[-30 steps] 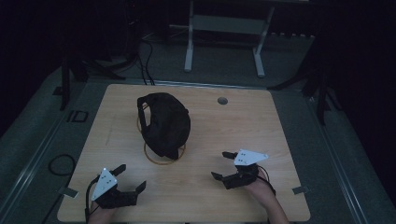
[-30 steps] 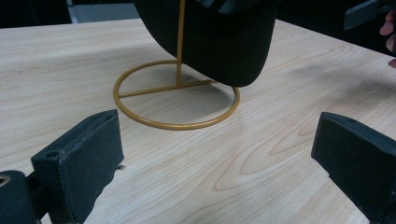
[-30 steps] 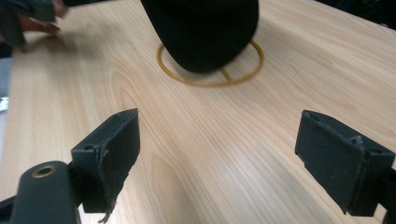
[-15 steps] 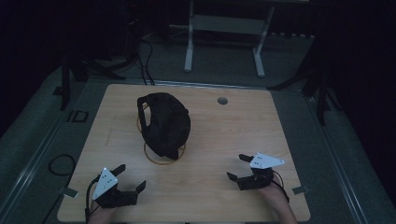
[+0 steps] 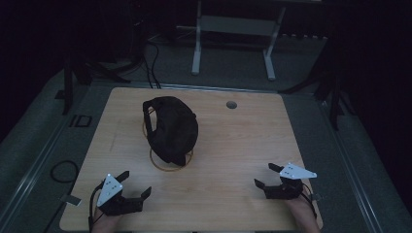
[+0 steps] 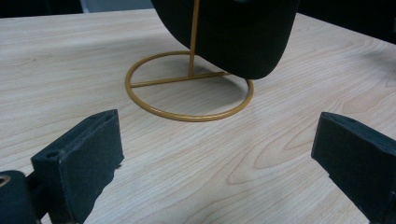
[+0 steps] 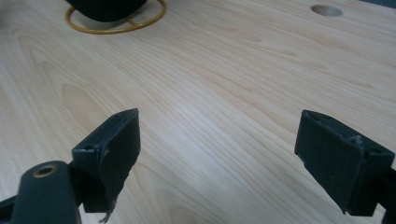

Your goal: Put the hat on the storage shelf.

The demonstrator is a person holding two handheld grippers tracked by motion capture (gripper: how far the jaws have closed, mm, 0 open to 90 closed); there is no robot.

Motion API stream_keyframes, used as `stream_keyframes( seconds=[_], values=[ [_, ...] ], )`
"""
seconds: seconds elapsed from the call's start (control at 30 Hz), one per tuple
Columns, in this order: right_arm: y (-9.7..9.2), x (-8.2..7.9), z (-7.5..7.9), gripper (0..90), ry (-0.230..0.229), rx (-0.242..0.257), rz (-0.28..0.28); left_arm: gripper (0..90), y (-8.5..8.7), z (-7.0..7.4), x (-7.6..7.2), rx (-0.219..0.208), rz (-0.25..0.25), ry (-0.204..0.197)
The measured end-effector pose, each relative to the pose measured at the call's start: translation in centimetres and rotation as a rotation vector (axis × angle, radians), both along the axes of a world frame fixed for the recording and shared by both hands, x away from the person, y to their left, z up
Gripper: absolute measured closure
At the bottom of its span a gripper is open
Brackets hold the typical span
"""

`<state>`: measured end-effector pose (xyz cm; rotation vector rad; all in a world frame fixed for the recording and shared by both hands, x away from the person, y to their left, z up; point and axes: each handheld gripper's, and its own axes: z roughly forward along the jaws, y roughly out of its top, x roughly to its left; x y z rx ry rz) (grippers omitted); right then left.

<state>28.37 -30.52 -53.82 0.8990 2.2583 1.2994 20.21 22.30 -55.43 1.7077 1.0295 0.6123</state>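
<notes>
I see a light wooden tabletop [image 5: 243, 145] with wavy grain lines. A yellow wire stand [image 5: 167, 162] sits on it, left of the middle. Its round ring lies flat on the wood. A black hat [image 5: 170, 128] hangs on the stand and hides most of it. Near the far edge, a bit right of the middle, there is a small round hole [image 5: 231, 105] in the tabletop. My two hands rest by the near edge, one near each near corner.
</notes>
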Motion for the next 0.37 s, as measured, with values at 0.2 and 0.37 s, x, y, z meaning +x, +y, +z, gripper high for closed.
stream_keyframes(
  seconds=[0.2,0.37],
  values=[
    [-0.15,0.10,-0.29,14.3,0.002,-0.017,-0.008,2.4,-0.02,0.00,-0.01,0.000,0.001,0.002],
    [0.11,0.10,-0.33,14.3,-0.004,-0.032,0.000,2.4,0.00,0.00,-0.03,0.000,-0.003,0.001]
  ],
)
